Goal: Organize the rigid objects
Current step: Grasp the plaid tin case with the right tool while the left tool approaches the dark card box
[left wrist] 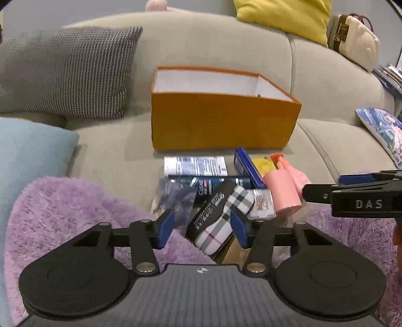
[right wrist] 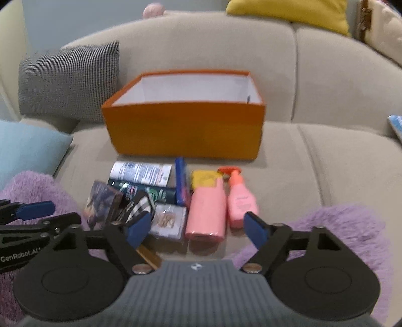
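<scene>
An open orange box [left wrist: 221, 120] [right wrist: 183, 128] stands on the sofa seat, its white inside nearly bare. In front of it lie several items: a white tube [left wrist: 194, 166], a dark box [left wrist: 208, 183], a blue box [left wrist: 248, 167], a pink cylinder [left wrist: 284, 191] [right wrist: 207, 213], a pink pump bottle [right wrist: 240, 198], a yellow item [right wrist: 203, 178] and a clear box [right wrist: 167, 221]. My left gripper [left wrist: 201, 226] is open, its blue pads either side of a plaid case [left wrist: 221, 218] without closing on it. My right gripper [right wrist: 198, 226] is open and empty above the pink cylinder.
Purple fluffy cloth [left wrist: 75, 208] [right wrist: 339, 226] lies on both sides near the grippers. A grey checked cushion [left wrist: 65, 73], a light blue cushion [left wrist: 30, 151], a yellow cushion [left wrist: 284, 15] and a cream bag [left wrist: 354, 37] sit around the sofa. Magazines [left wrist: 382, 128] lie at the right.
</scene>
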Available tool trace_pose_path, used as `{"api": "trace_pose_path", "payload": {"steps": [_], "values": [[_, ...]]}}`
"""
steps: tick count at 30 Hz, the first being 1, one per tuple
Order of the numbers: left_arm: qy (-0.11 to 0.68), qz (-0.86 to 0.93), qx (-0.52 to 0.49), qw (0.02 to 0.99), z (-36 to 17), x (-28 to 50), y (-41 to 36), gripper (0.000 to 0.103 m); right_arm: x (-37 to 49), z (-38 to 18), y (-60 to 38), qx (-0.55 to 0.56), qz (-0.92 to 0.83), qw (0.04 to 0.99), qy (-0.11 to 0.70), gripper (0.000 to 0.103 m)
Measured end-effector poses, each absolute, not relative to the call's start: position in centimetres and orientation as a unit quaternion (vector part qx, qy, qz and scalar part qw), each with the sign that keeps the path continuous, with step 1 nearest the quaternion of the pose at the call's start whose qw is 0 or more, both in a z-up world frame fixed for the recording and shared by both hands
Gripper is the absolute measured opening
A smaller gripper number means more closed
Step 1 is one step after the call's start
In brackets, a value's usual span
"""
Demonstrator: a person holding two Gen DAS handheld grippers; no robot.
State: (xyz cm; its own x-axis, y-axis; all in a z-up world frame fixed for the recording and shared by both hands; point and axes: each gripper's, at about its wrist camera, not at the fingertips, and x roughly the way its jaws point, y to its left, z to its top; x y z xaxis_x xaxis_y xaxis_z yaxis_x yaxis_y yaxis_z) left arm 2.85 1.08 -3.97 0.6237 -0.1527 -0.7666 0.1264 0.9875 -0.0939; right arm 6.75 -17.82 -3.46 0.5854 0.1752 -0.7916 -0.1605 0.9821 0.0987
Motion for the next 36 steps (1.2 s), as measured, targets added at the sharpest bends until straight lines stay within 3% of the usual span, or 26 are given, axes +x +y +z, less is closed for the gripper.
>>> {"api": "trace_pose_path", "payload": {"steps": [4,7,18,22,25,36], "values": [[0.454,-0.081,-0.014,0.887,-4.9,4.4,2.0,0.044,8.3,-5.1,-16.6,0.013,0.132,0.867,0.480,0.061],[0.470,-0.075,-0.005,0.879,-5.5,5.7,2.8,0.043,9.5,-6.4,-15.5,0.022,0.160,0.847,0.506,0.054],[0.513,-0.092,0.007,0.853,-7.6,9.3,4.4,0.033,13.3,-9.5,-11.8,0.045,0.219,0.792,0.568,0.054],[0.519,-0.098,0.006,0.849,-8.1,10.1,4.8,0.032,14.0,-9.4,-10.4,0.014,0.224,0.798,0.559,0.051],[0.524,-0.106,0.010,0.845,-8.2,10.8,5.1,0.032,14.3,-9.1,-10.0,-0.018,0.205,0.812,0.547,0.026],[0.572,-0.144,0.032,0.807,-9.9,14.4,6.0,0.032,16.2,-9.1,-9.6,0.012,0.215,0.816,0.537,0.020]]}}
